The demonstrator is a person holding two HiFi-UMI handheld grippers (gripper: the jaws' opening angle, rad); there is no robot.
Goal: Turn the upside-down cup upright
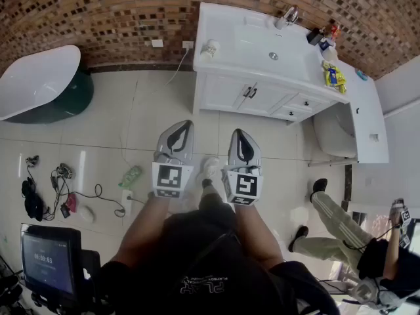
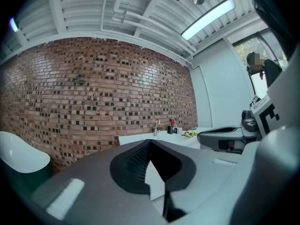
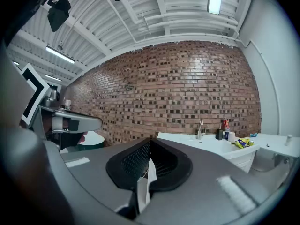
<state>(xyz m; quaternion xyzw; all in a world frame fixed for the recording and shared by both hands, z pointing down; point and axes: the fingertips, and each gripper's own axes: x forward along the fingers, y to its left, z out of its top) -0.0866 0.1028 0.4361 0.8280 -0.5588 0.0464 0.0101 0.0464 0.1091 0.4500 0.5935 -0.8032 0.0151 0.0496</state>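
At waist height in front of the person, the left hand-held gripper (image 1: 188,125) and the right hand-held gripper (image 1: 238,134) are held level and side by side, each with its jaws closed together and nothing between them. Both aim across bare floor tiles (image 1: 151,110) toward the white desk (image 1: 230,28) with its basin and tap (image 1: 289,13).

A small white cup (image 1: 330,53) stands near the desk's right end, between the dark bottles (image 1: 316,37) and a yellow packet (image 1: 333,76). It is probably the task's cup, though it shows too small to tell which way up it sits. It is well apart from both grippers, so the task looks to be at its approach step, with no grasp begun. The next move calls for walking up to the desk, opening one gripper and taking the cup by its side, leaving room for the wrist to roll it over.

The straight path is open. A bathtub (image 1: 39,81) and loose cables (image 1: 59,189) lie off to the left, while a toilet (image 1: 335,133) crowds the desk's right end (a second person (image 1: 341,235) is on that side too).
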